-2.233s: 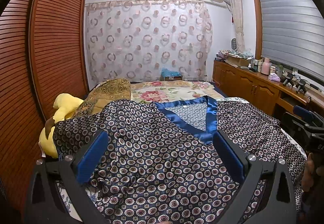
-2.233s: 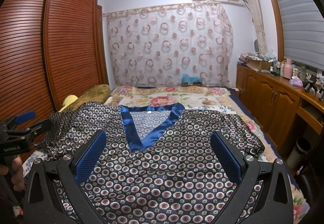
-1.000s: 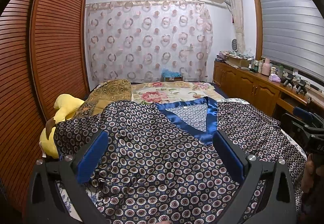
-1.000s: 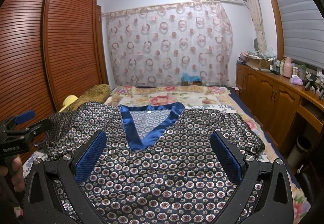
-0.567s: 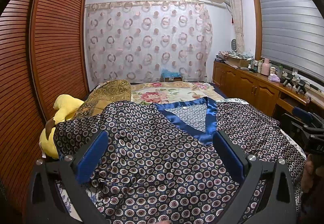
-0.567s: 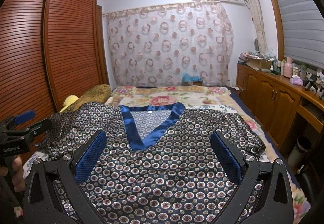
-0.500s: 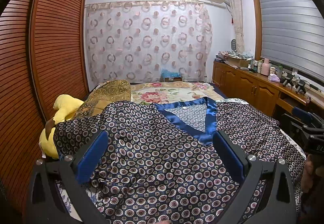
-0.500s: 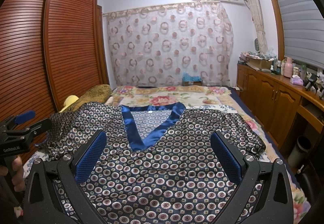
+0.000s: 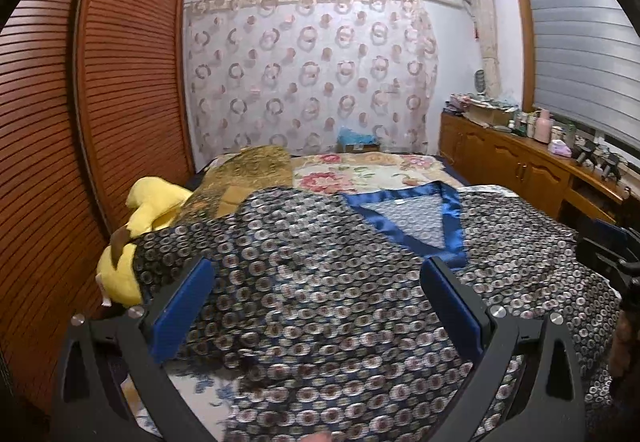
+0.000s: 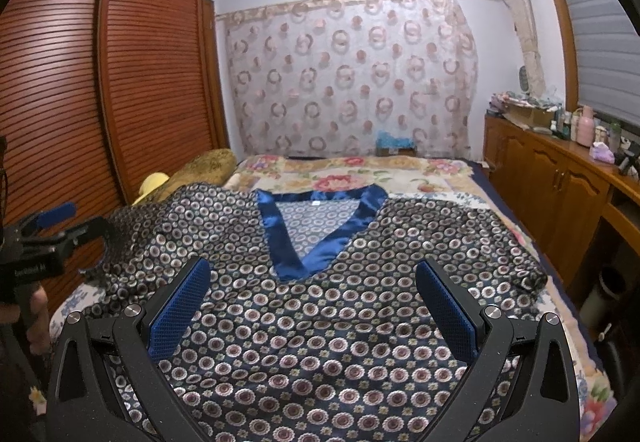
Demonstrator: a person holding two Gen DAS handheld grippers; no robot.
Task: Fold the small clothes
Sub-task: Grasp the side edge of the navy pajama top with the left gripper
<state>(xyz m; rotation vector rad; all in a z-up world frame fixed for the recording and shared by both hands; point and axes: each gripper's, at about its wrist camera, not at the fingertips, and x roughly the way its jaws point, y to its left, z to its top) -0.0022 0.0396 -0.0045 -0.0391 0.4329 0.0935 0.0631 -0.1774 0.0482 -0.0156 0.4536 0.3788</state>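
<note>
Navy circle-print satin top (image 10: 320, 322), blue V-neck trim, spread flat, front up

The left gripper (image 9: 320, 306) now swings toward the left side of the bed, and its view blurs with the motion. The yellow plush toy (image 9: 144, 226) sits nearer the middle of that view, and the blue collar (image 9: 404, 202) lies further right. In the right wrist view the left gripper (image 10: 60, 226) reaches closer to the shirt's (image 10: 320, 302) sleeve.
</note>
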